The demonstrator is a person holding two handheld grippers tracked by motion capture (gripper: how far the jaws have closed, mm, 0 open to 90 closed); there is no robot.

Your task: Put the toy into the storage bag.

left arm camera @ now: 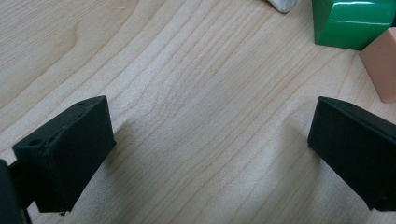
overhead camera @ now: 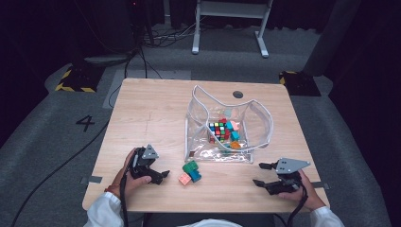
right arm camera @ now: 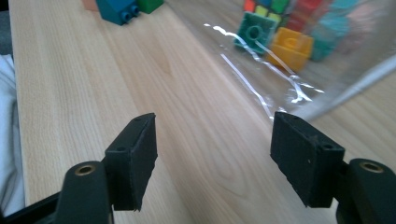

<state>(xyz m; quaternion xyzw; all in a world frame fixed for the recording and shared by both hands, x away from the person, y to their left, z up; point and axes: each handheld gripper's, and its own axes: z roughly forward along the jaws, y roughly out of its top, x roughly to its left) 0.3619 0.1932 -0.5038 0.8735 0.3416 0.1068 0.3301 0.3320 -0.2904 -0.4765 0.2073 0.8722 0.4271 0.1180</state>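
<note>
Both claws sit low over the wooden table (overhead camera: 142,109). The left gripper (overhead camera: 161,174) is wide open and holds nothing. The right gripper (overhead camera: 263,174) is open and empty too. Three small blocks (overhead camera: 190,172) lie between them, cut off at picture edges up close. The clear bag (overhead camera: 257,118) blurs the toys inside.

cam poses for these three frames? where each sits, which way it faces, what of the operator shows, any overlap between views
High view: above the person's side, facing forward and down on the table; forearms, left gripper and right gripper show.
Left gripper view: on the left gripper, facing down at bare wood; its open black jaws show.
Right gripper view: on the right gripper, looking low along the table toward the clear bag; open jaws show.
Shared: all three catch the green block.
</note>
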